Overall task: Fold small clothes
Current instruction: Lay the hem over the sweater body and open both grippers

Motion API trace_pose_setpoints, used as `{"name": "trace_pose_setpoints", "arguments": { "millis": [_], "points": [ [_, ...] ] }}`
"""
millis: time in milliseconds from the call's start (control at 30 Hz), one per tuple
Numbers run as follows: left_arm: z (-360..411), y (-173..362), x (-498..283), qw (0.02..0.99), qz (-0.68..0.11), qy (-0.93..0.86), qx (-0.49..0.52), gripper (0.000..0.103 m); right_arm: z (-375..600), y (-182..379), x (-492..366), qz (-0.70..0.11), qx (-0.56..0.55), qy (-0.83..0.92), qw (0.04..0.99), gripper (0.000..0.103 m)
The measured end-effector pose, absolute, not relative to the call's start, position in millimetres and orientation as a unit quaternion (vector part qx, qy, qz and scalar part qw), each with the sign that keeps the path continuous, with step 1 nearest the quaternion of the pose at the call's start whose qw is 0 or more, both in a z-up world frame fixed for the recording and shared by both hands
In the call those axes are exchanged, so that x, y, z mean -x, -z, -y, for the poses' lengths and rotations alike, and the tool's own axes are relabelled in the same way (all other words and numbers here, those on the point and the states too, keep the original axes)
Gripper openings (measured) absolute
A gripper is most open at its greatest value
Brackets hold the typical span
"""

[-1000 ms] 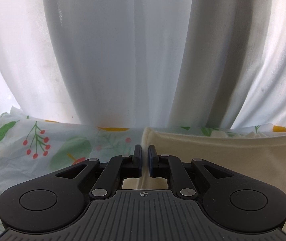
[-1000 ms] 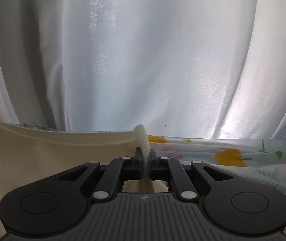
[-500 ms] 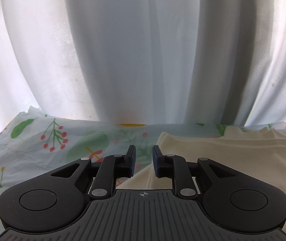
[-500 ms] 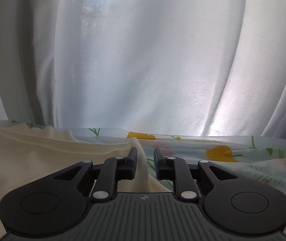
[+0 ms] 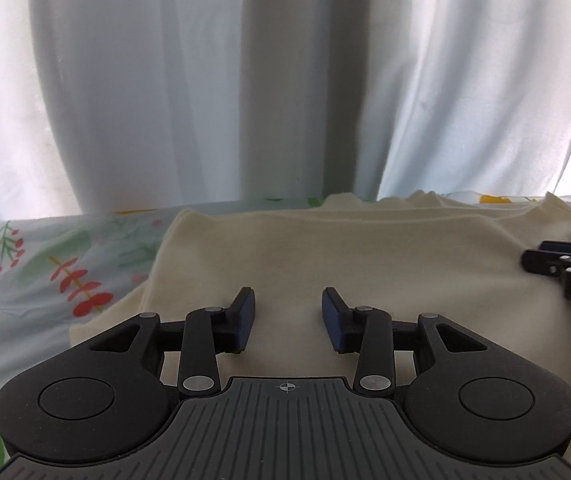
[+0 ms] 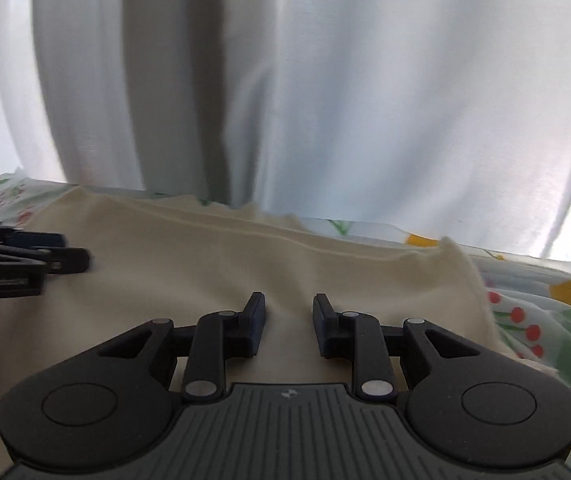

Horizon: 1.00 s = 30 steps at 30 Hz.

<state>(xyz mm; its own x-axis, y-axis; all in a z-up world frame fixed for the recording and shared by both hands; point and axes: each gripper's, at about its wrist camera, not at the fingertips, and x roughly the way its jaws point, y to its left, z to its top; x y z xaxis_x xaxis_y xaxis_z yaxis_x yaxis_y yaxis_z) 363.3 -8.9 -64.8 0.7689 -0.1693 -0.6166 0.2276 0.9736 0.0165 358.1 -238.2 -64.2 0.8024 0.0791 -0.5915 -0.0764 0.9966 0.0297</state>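
A cream garment (image 5: 365, 256) lies spread flat on the floral sheet (image 5: 37, 276) covering the worktop, with white curtains (image 5: 285, 80) hanging at the far edge. The left gripper (image 5: 288, 309) and right gripper (image 6: 288, 312) both hover over it, jaws apart and holding nothing.

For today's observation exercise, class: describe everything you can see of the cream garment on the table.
The cream garment is soft, matte knit-looking fabric, lying spread fairly flat on the floral tablecloth. A folded ridge with a seam line runs along its far edge, near the white curtain. Both grippers, left gripper and right gripper, hang open over it, gripping nothing.
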Motion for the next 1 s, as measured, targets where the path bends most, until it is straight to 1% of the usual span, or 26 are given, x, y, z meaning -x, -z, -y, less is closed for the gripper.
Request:
{"name": "trace_pose_setpoints", "arguments": {
  "millis": [67, 167, 267, 400, 433, 567, 633, 700, 800, 1000],
  "points": [
    [1.8, 64.6, -366.2, 0.939, -0.326, 0.102, -0.033, 0.042, 268.6, 64.2, -362.5, -0.307, -0.032, -0.003, 0.951, 0.022],
    [-4.8, 63.4, -370.2, 0.937, -0.335, 0.101, -0.020, 0.042, 291.6, 60.2, -366.0, -0.311, -0.057, 0.051, 0.947, 0.022],
    [-4.6, 55.3, -359.6, 0.937, -0.332, 0.099, -0.041, 0.042, 293.3, 47.0, -347.7, -0.307, -0.072, 0.048, 0.948, 0.022],
    [-3.9, 38.8, -334.6, 0.935, -0.331, 0.122, -0.011, 0.052, 273.9, 34.6, -303.3, -0.285, -0.065, -0.007, 0.956, 0.024],
    [-0.5, 36.4, -331.8, 0.933, -0.333, 0.135, -0.004, 0.052, 268.3, 34.4, -295.3, -0.281, -0.058, -0.014, 0.958, 0.025],
    [25.7, 42.0, -327.4, 0.925, -0.343, 0.165, -0.008, 0.052, 234.8, 43.1, -300.9, -0.309, -0.032, -0.052, 0.949, 0.024],
    [36.5, 47.4, -328.1, 0.920, -0.349, 0.178, -0.012, 0.052, 219.8, 47.9, -308.1, -0.319, -0.027, -0.074, 0.945, 0.019],
    [47.2, 54.5, -331.5, 0.914, -0.358, 0.190, -0.022, 0.053, 208.4, 49.5, -314.3, -0.318, -0.008, -0.081, 0.945, 0.019],
    [57.6, 59.6, -337.7, 0.921, -0.346, 0.173, -0.047, 0.053, 200.4, 53.4, -326.8, -0.324, 0.012, -0.068, 0.943, 0.019],
    [56.0, 65.6, -360.2, 0.921, -0.360, 0.151, -0.020, 0.059, 211.7, 61.1, -349.4, -0.320, -0.001, -0.035, 0.947, 0.017]
  ]
}}
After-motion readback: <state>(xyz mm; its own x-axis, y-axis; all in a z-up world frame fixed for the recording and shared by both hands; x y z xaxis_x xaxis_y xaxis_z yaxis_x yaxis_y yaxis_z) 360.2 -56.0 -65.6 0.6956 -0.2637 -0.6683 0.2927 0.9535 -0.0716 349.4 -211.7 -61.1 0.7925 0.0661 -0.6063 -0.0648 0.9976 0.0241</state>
